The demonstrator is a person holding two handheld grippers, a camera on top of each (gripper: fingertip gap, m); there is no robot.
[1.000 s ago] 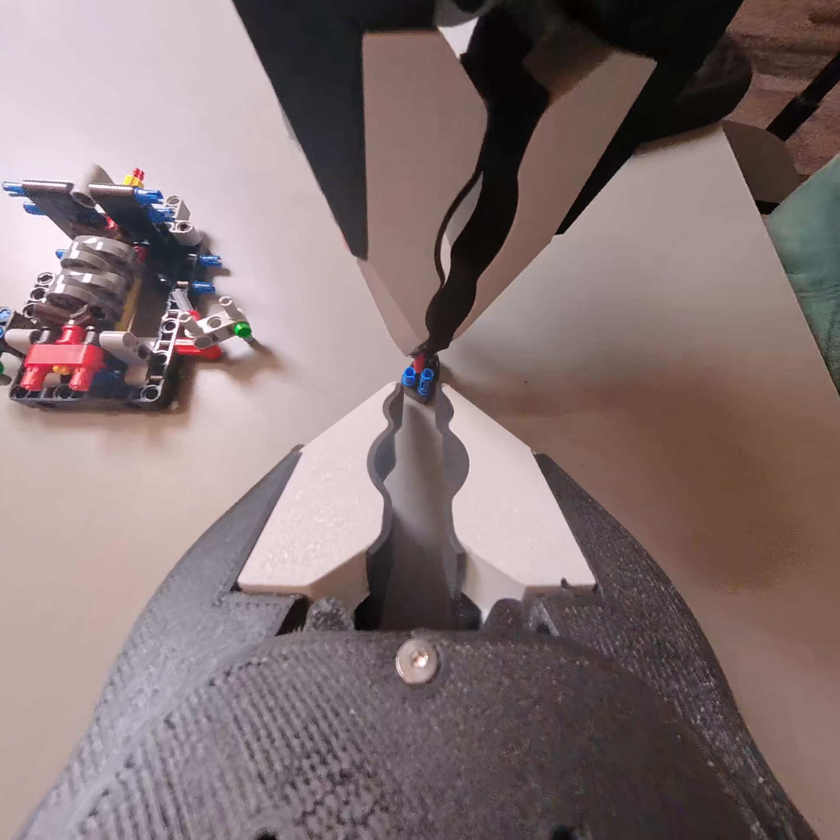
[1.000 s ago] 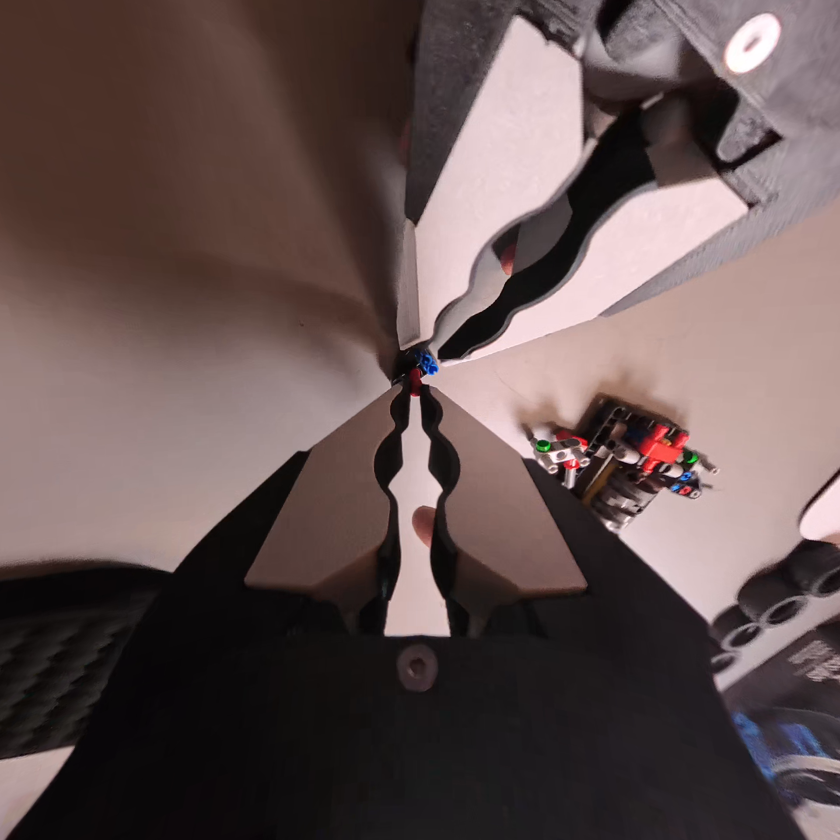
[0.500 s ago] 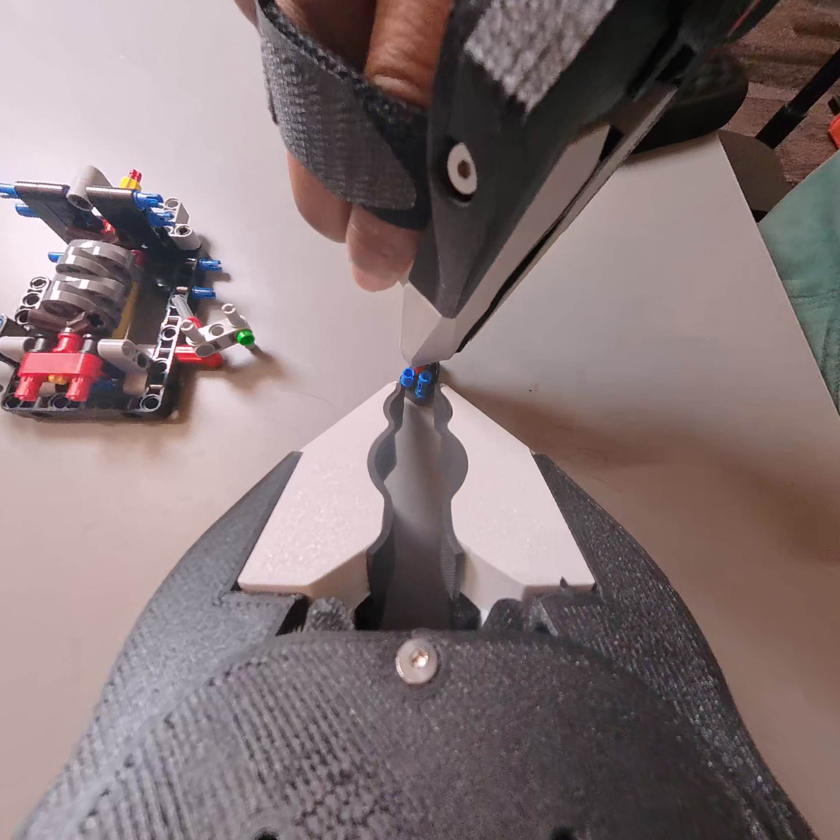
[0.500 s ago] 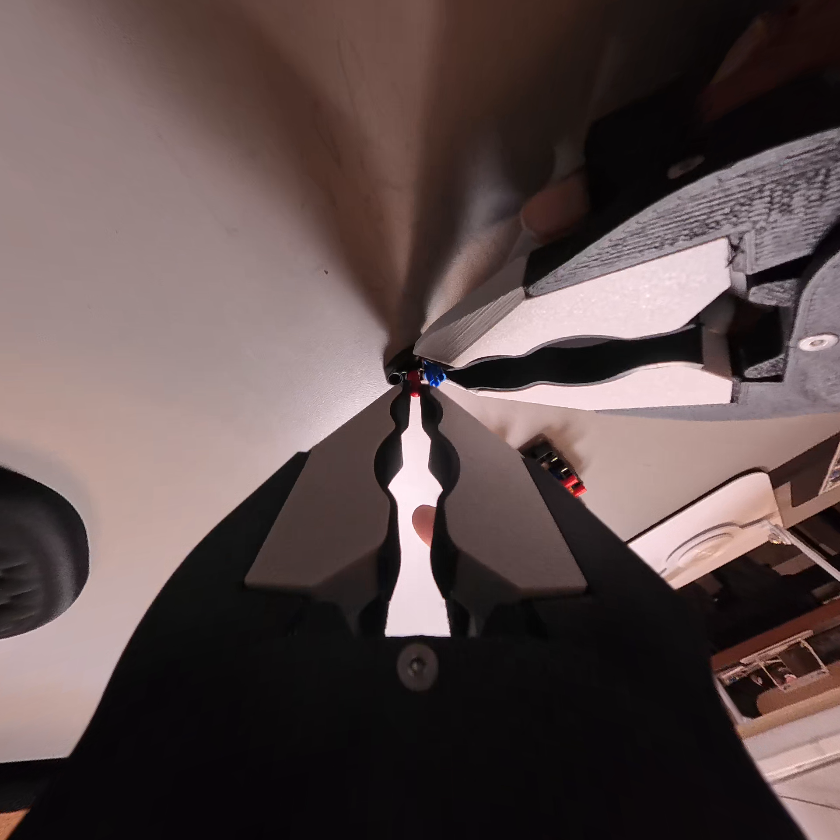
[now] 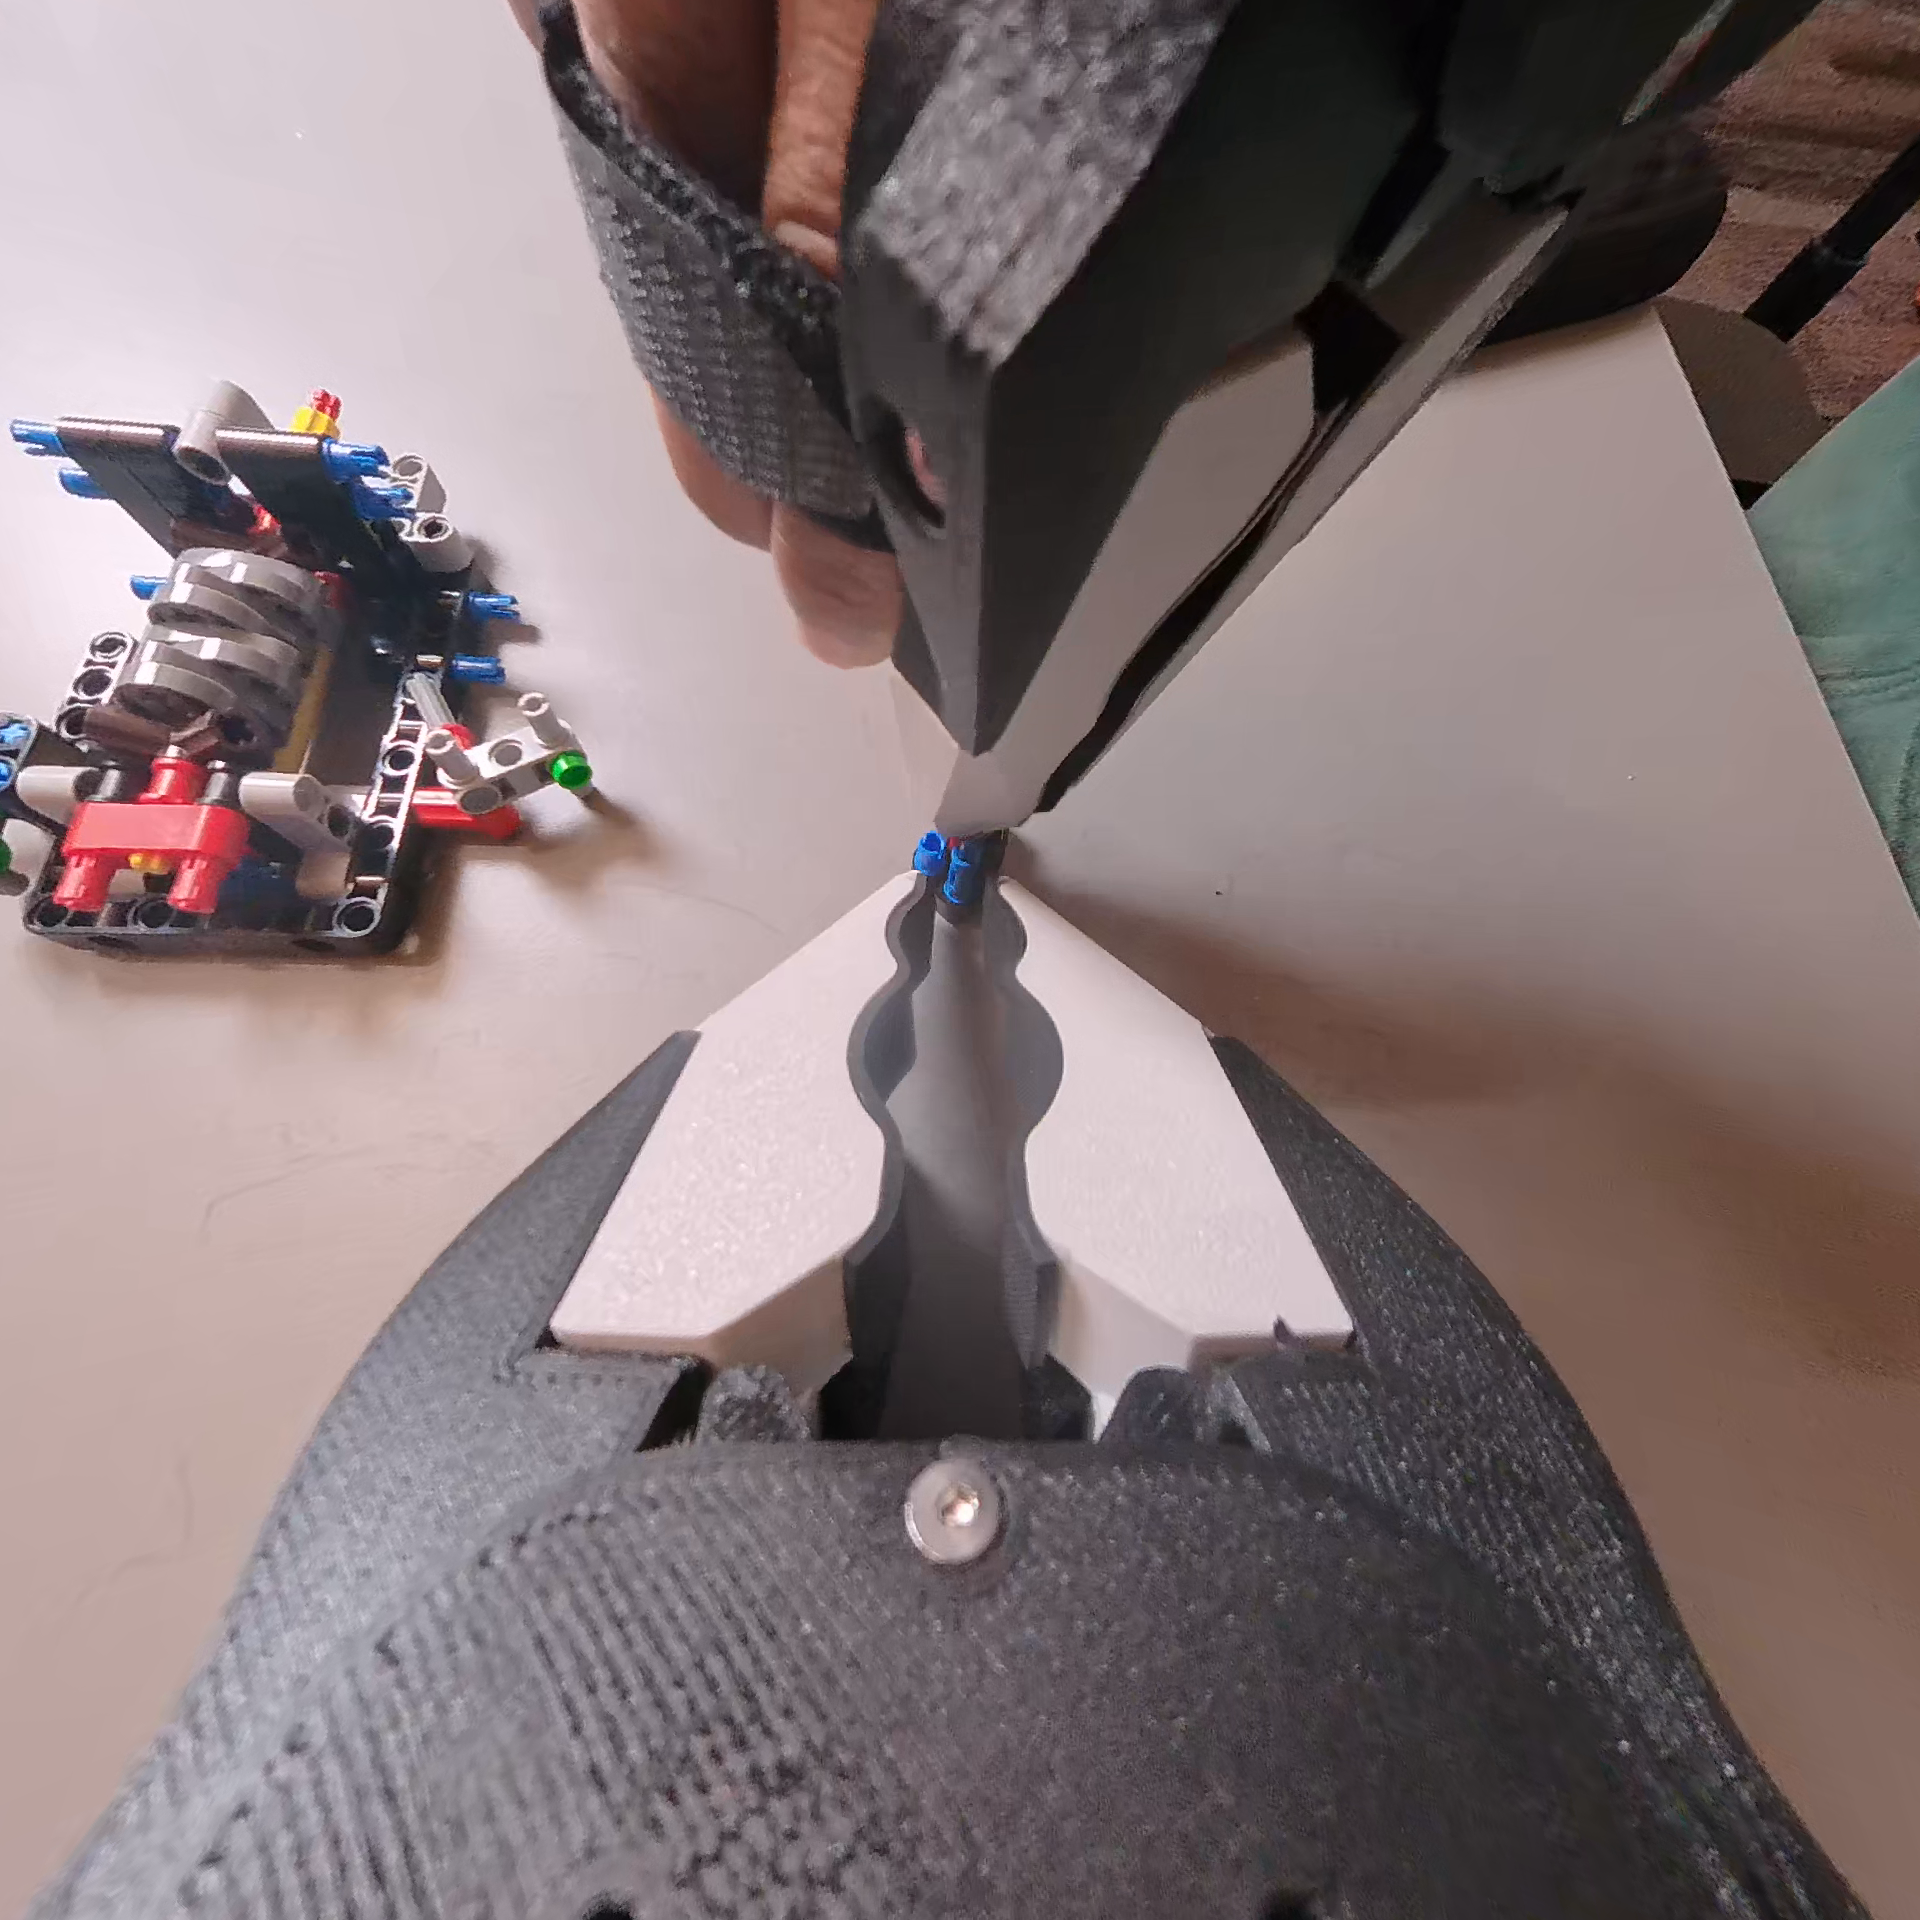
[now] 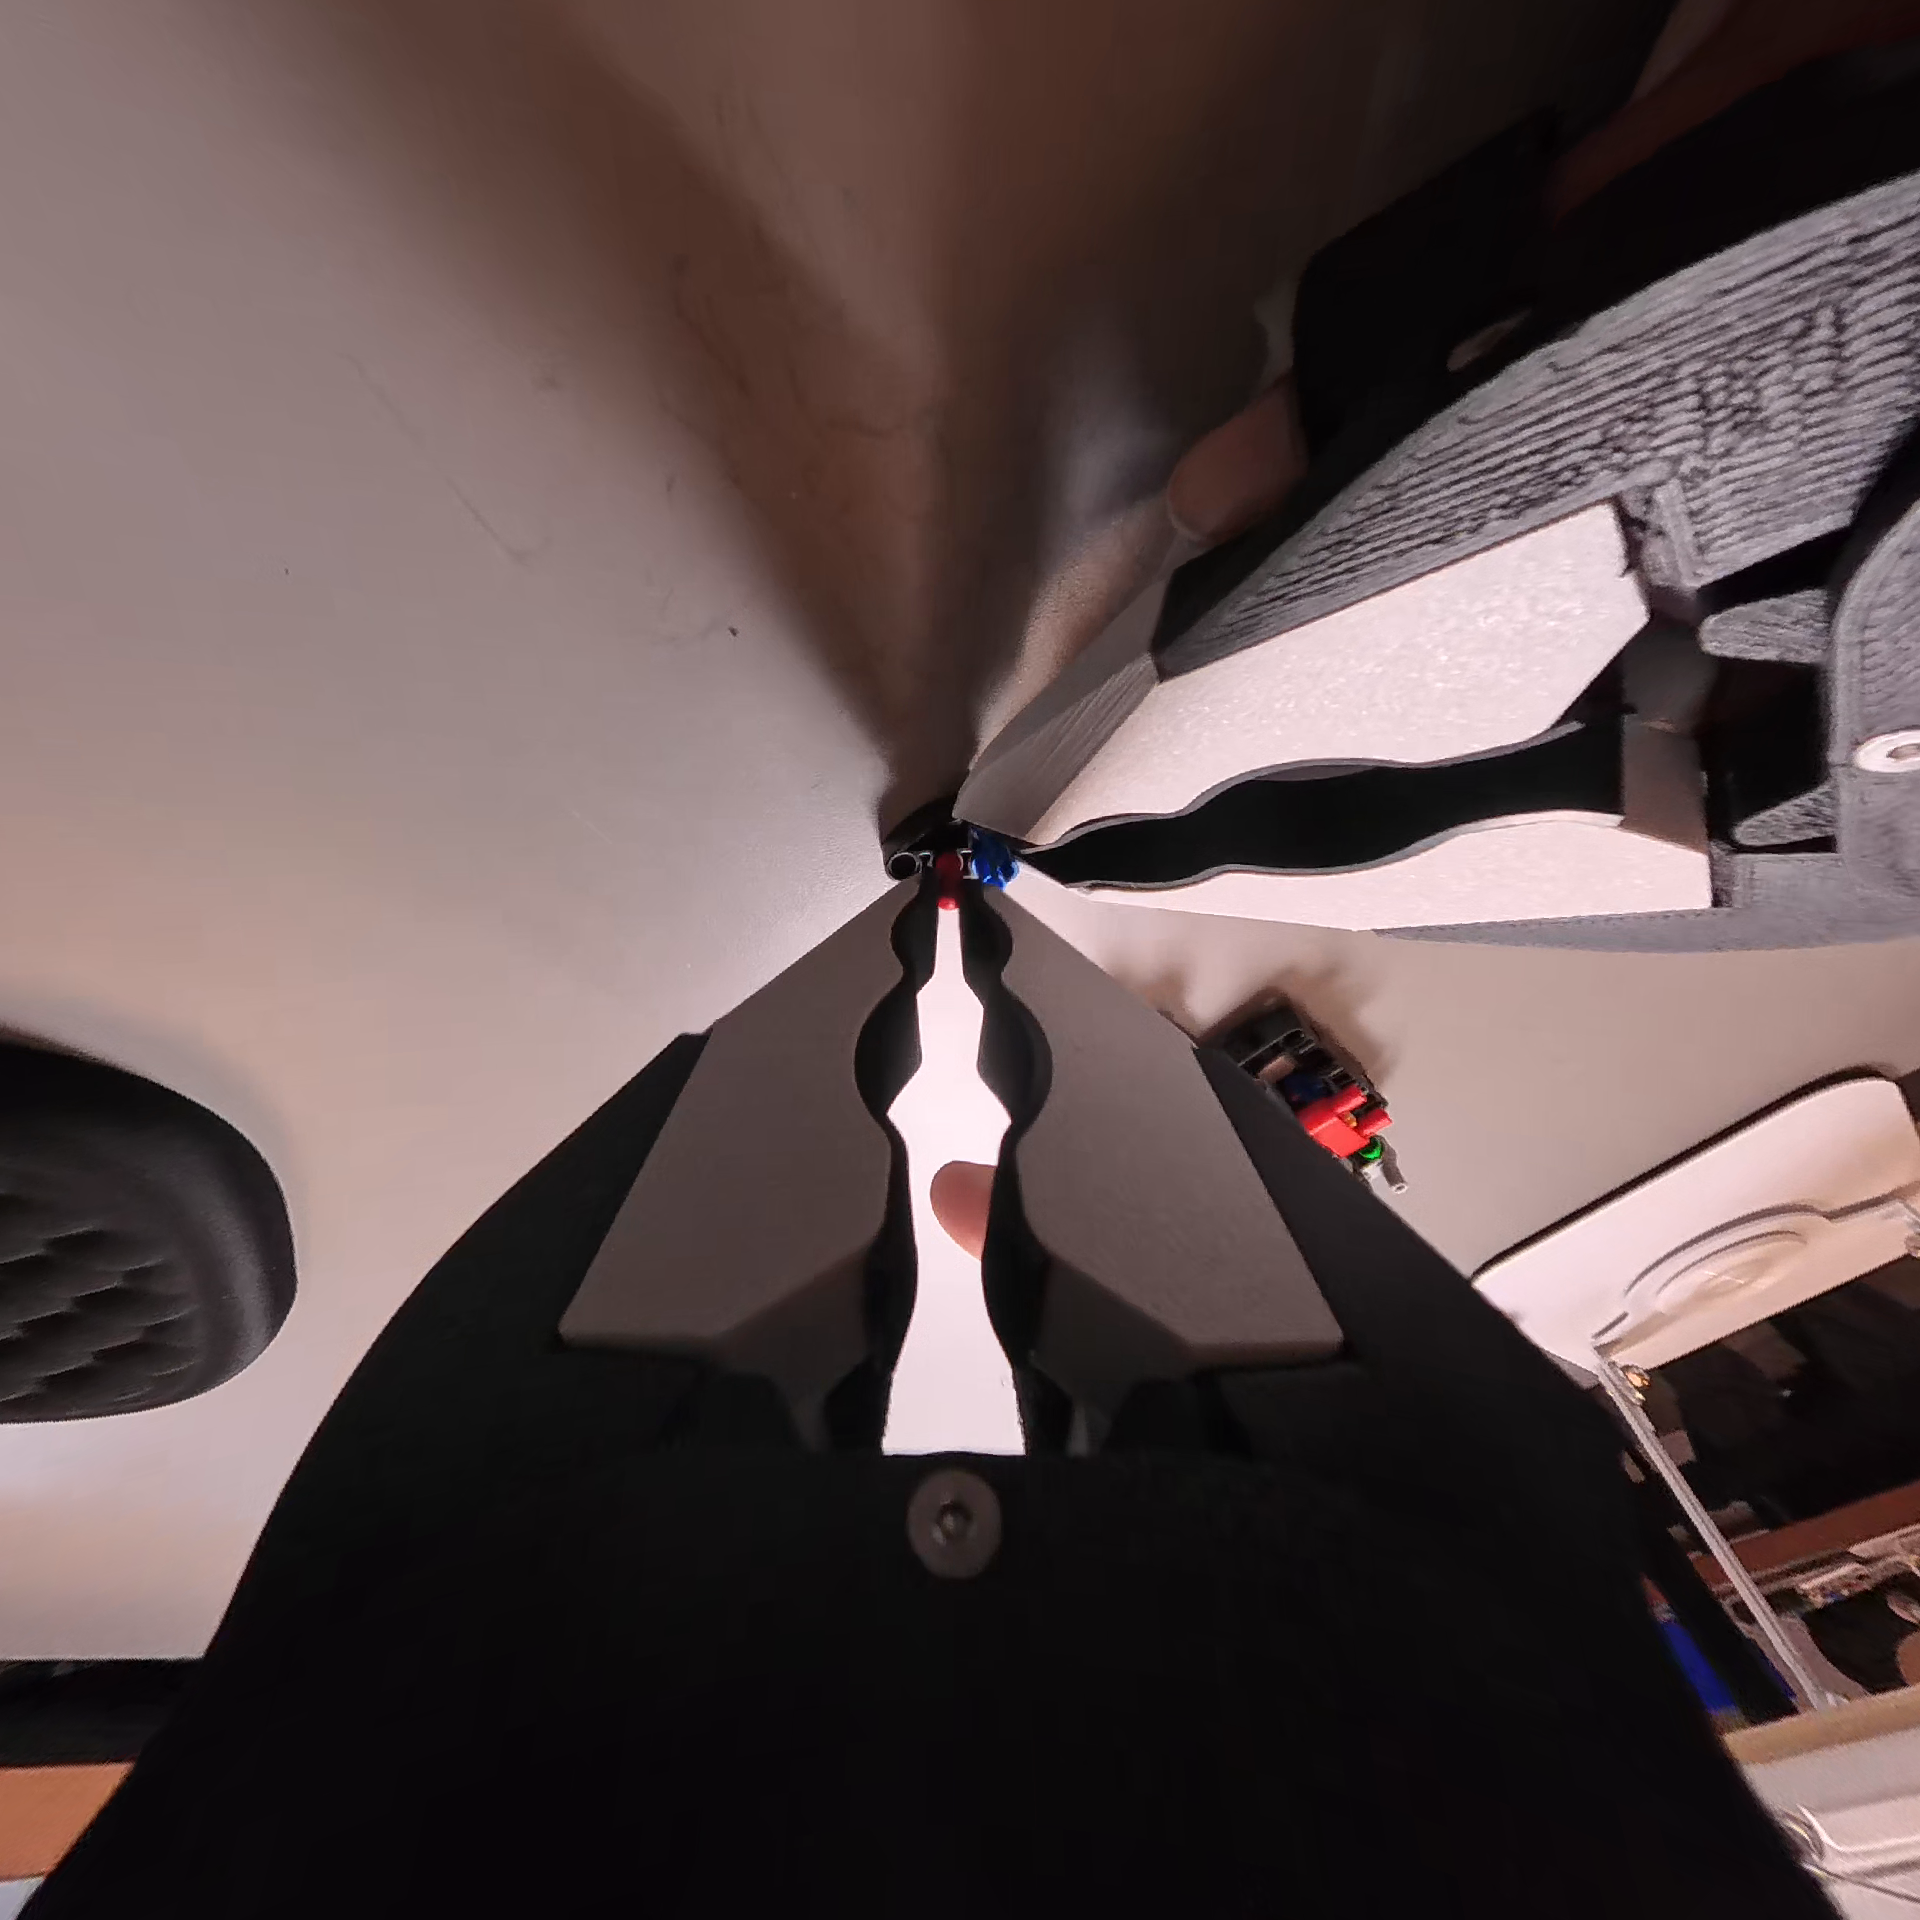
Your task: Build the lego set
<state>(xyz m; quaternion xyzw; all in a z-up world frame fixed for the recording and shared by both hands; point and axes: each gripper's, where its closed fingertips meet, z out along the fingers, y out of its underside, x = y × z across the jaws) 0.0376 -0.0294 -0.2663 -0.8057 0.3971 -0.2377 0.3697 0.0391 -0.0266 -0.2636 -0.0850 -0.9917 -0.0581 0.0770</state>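
**While the chassis waits, a small sub-assembly is mid-join**

Although a good part of the model is already built, you are plainly not near the end. The partly built chassis [image 5: 249, 717] sits on the table [image 5: 1403, 831], well apart from both tools: a dark beam frame carrying grey stacked discs, red connectors, blue pins and a green-tipped axle. In the right wrist view only its corner shows past your own tool.

Your left hand-held gripper [image 5: 954, 881] is pinched on a small piece with two blue pins [image 5: 951, 864], held above the table. Your right hand-held gripper [image 6: 948, 891] meets it tip to tip, its fingers nearly together and nipping a small red pin [image 6: 947, 894] that sits against a short dark beam [image 6: 920, 858] on the same little cluster. The blue pins show just beside the red one there. Whether the red pin is fully seated in its hole is too small to tell.

So, as a judgement: the frame and driveline core are done, this small pinned piece is being made up in the air, and it is not yet mounted on the chassis. Nothing of wheels or bodywork shows on the model. A pale tray [image 6: 1704, 1236] lies beyond the chassis near the table's edge; what it holds cannot be made out.
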